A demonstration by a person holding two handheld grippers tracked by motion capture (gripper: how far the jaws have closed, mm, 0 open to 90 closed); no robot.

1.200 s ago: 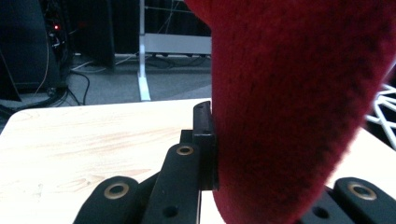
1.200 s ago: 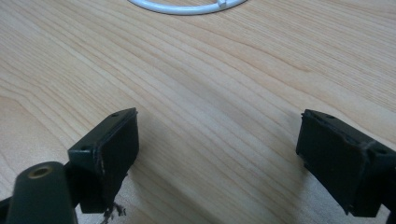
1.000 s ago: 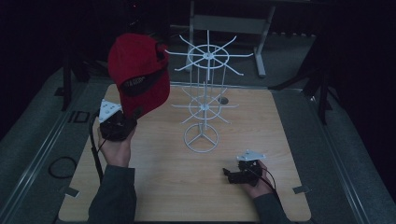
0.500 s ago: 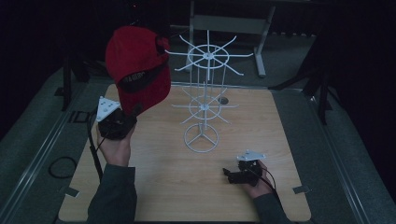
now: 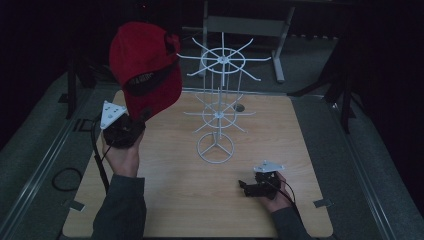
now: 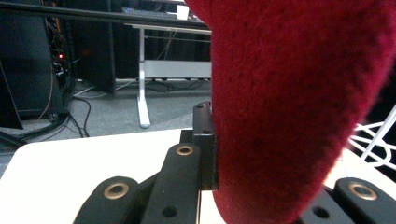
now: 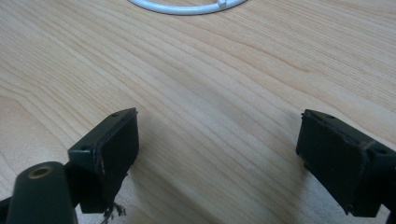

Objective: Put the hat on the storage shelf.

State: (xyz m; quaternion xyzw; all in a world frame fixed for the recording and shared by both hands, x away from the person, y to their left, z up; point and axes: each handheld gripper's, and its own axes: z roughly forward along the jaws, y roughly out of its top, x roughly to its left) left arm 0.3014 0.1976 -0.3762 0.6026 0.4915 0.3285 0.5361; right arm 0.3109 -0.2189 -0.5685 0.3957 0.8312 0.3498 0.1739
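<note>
My left gripper [image 5: 131, 126] has its jaws clamped on 1 red cap [image 5: 145, 67], held up in the air above the counter's [image 5: 175, 210] left side, just left of the 1 white wire rack [image 5: 220, 107], not touching it. My right gripper [image 5: 248, 186] rests low near the counter's front, jaws wide apart w/ nothing between, pointed toward the rack's ring base.

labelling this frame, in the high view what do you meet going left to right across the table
left tool shut on the red cap → white wire rack → right tool, open, low over the wooden table
</note>
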